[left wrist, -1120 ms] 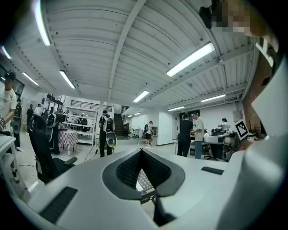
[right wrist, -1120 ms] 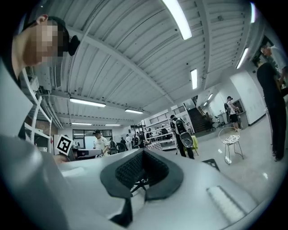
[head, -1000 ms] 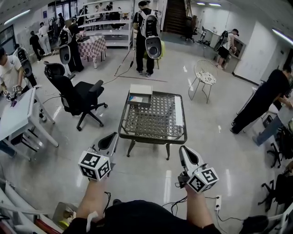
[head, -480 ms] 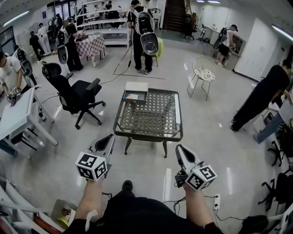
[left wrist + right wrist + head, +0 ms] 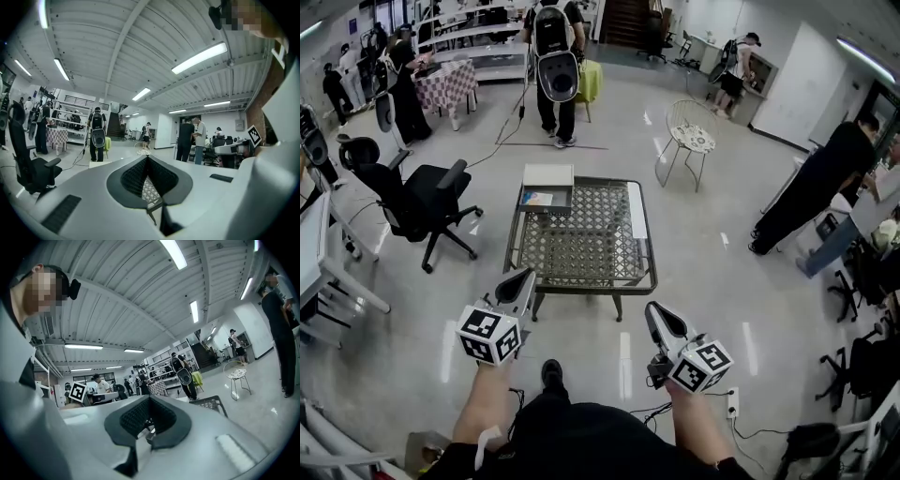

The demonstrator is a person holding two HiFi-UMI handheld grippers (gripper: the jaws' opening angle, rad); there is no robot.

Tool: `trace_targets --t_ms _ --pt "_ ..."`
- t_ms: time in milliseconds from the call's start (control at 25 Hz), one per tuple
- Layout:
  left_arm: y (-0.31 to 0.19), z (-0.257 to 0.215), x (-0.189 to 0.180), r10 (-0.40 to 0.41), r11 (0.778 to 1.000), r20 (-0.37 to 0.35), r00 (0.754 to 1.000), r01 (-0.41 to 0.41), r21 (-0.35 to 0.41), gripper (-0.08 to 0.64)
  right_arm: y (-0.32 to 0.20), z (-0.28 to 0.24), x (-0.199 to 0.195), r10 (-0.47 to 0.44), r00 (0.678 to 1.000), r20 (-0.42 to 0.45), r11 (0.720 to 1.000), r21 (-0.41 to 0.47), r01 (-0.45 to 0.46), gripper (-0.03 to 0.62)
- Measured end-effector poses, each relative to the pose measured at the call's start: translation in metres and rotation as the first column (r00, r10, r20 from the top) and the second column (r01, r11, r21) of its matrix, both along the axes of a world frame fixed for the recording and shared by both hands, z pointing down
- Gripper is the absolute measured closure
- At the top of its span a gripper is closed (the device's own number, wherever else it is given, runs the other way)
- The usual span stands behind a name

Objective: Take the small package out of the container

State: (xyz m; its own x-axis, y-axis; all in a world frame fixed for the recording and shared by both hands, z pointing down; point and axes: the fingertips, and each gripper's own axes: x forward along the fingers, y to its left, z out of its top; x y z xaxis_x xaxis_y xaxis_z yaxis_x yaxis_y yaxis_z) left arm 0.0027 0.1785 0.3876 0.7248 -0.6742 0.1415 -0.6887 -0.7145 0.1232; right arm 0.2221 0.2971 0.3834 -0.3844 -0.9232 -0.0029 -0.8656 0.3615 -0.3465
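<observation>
You've stepped nearer the table (image 5: 581,289). Left gripper (image 5: 525,277) and right gripper (image 5: 655,313) have their jaws pressed together, empty. The container (image 5: 547,176) sits at the table's 11 o'clock corner, its contents too small to make out.

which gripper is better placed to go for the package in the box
Left, probably. The container sits at the far left corner of the table, on the side of the left gripper; the right gripper would reach across. Both are shut and empty.
</observation>
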Motion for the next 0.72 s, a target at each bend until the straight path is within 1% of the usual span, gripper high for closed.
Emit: trace_targets --t_ms 160,360,520,720 --pt "-0.056 -0.001 0.007 0.032 0.999 -0.002 0.999 -0.032 0.000 0.554 -0.050 0.003 -0.006 0.008 1.000 0.006 1.000 -0.017 -0.007 0.581" --pt "-0.109 -0.002 0.006 0.074 0.997 0.007 0.997 -0.074 -0.001 0.554 -0.108 0.004 -0.015 0.025 0.999 0.025 0.999 -0.026 -0.024 0.581" --pt "-0.146 -0.004 -0.007 0.086 0.996 0.000 0.996 -0.086 0.010 0.554 -0.153 0.004 -0.037 0.001 1.000 0.010 1.000 -0.031 -0.001 0.581" --pt "-0.171 0.002 -0.024 0.089 0.996 -0.010 0.996 -0.089 -0.018 0.554 -0.190 0.007 -0.065 -0.044 0.999 0.007 0.997 -0.058 0.044 0.581"
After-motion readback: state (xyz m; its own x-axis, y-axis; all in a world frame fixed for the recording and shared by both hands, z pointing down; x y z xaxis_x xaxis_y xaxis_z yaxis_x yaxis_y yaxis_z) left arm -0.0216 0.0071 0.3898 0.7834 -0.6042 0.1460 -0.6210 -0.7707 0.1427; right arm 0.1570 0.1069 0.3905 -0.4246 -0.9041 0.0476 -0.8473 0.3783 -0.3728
